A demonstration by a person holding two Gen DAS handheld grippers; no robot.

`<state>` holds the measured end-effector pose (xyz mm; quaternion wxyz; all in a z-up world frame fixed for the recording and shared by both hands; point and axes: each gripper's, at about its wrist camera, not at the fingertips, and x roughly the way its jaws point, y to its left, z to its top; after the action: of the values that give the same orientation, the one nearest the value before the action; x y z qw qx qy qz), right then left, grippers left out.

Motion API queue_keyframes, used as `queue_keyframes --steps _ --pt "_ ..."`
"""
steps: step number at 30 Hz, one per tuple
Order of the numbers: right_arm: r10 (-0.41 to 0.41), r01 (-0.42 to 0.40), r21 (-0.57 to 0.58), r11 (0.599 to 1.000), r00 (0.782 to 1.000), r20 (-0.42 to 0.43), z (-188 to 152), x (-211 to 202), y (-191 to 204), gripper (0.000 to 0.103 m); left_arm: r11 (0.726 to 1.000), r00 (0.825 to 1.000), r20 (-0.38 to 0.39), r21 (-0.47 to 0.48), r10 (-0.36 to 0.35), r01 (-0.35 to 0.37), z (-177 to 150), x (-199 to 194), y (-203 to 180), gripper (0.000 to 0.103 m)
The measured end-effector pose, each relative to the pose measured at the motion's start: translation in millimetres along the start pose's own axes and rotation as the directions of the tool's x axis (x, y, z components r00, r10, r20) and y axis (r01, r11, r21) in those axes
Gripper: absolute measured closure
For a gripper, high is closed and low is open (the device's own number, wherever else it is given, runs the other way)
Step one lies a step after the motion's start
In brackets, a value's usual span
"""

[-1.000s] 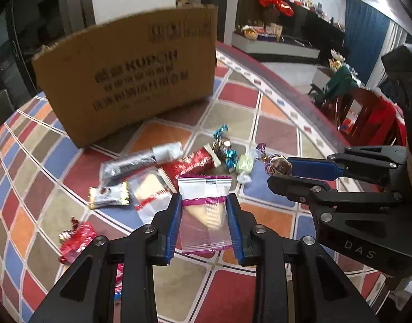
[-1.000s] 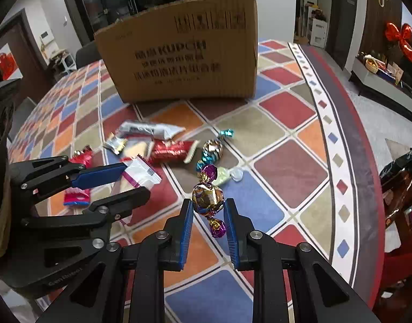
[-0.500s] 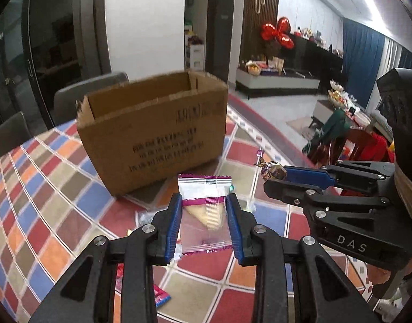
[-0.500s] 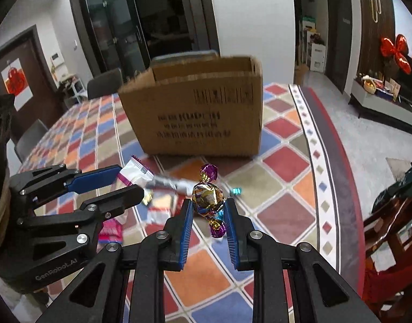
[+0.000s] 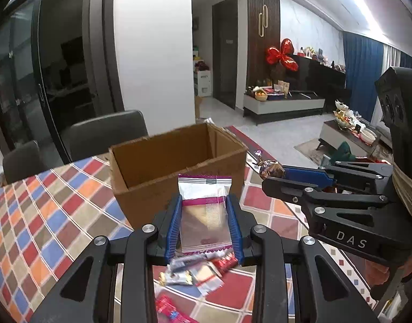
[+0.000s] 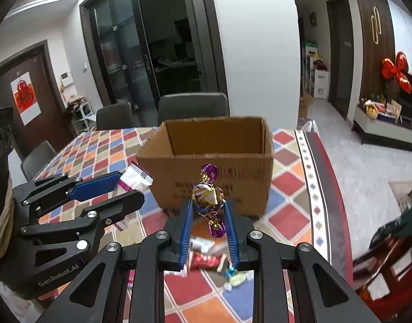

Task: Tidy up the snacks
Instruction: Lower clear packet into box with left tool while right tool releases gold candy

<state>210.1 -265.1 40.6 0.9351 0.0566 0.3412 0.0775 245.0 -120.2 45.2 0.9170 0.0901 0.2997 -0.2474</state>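
We have our left gripper (image 5: 204, 220) clamped on a clear cracker packet (image 5: 204, 212) and our right gripper (image 6: 207, 215) pinching a purple-gold candy (image 6: 208, 195), both raised just short of the open cardboard box (image 6: 214, 145) at twelve o'clock. Neither is dropped in yet; several loose snacks (image 5: 189, 274) remain on the table at six o'clock

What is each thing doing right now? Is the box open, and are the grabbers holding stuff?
Cardboard box: open on top, upright on the table, no snacks visible inside.
Left gripper: jaws shut on the clear snack packet, held up off the table.
Right gripper: jaws shut on the gold and purple candy, lifted.
Loose snacks: lying on the table.
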Motion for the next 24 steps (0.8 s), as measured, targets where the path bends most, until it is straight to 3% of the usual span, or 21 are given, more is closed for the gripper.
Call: queue_keyframes --steps 9,14,24 --pt "0.007 -0.007 -0.031 0.999 1.0 0.004 38.2 21.8 6.8 0.078 0.998 0.998 0.029 0.018 0.055 -0.056 32.7 14.2 25.9 0.07" --pt "0.002 -0.002 -0.02 1.0 1.0 -0.01 56.5 39.7 1.3 0.078 0.998 0.998 0.033 0.015 0.053 -0.053 48.2 27.2 35.4 0.07" --pt "-0.037 0.038 0.011 0.999 0.997 -0.07 85.8 78.8 -14.5 0.078 0.997 0.996 -0.048 -0.016 0.069 -0.07 72.6 74.6 59.4 0.07"
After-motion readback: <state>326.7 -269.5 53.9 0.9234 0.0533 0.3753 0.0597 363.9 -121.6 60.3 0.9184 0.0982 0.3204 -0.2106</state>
